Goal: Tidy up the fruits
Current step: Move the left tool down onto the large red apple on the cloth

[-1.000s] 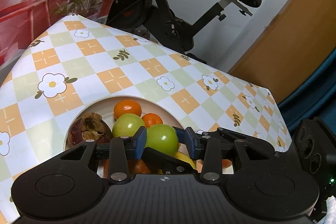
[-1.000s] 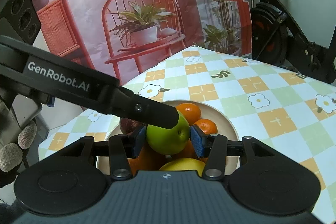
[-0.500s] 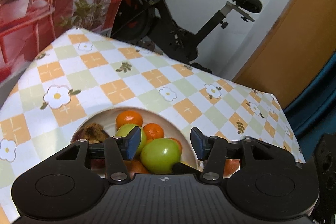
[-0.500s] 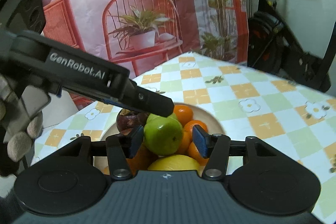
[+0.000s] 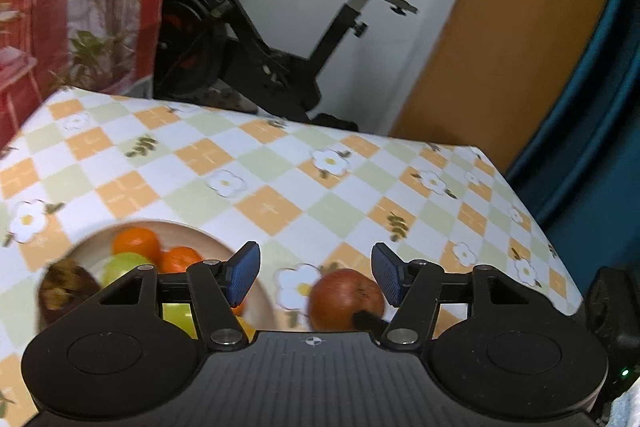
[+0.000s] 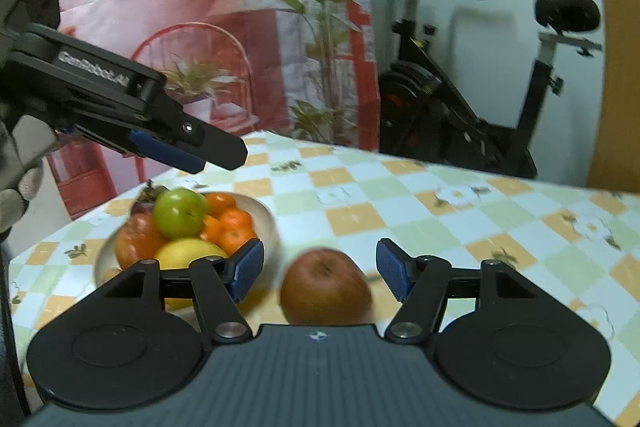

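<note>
Both the left gripper and right gripper gape wide, holding nothing. A red apple sits on the table beside the bowl.

the left tongs are spread wide, blue pads well apart with nothing gripped. the right tongs are likewise spread wide and grip nothing. seen from the right wrist, the left tongs reach in from the upper left, tilted downward, held by a gloved left hand at the frame edge.
</note>
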### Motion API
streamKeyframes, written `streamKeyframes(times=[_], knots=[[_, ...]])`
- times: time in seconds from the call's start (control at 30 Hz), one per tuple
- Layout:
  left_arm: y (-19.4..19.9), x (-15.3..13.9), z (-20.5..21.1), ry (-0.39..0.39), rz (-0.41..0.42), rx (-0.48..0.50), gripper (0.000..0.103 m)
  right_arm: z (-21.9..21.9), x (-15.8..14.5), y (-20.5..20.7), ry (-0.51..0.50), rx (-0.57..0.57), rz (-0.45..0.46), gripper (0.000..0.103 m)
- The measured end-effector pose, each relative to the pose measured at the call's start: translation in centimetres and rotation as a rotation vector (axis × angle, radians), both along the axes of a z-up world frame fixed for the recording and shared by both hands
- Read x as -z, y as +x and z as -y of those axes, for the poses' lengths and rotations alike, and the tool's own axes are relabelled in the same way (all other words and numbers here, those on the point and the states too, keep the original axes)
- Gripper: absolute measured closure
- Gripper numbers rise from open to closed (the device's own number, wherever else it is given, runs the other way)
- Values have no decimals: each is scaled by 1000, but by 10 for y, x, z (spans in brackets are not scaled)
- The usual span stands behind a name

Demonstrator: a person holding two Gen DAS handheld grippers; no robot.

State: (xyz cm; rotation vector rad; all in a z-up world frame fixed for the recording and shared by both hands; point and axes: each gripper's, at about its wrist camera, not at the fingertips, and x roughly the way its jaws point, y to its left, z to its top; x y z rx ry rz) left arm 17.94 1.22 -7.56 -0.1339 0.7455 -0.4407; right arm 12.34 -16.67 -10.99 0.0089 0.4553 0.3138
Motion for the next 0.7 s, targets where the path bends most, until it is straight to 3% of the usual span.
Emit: streamKeyframes(times=[0.2, 0.7], knots=[[5, 17, 19, 24, -36, 39, 31, 5, 11, 1, -6, -18, -30, 30], [14, 38, 38, 87, -69, 77, 28, 4, 29, 18, 15, -15, -94, 30]])
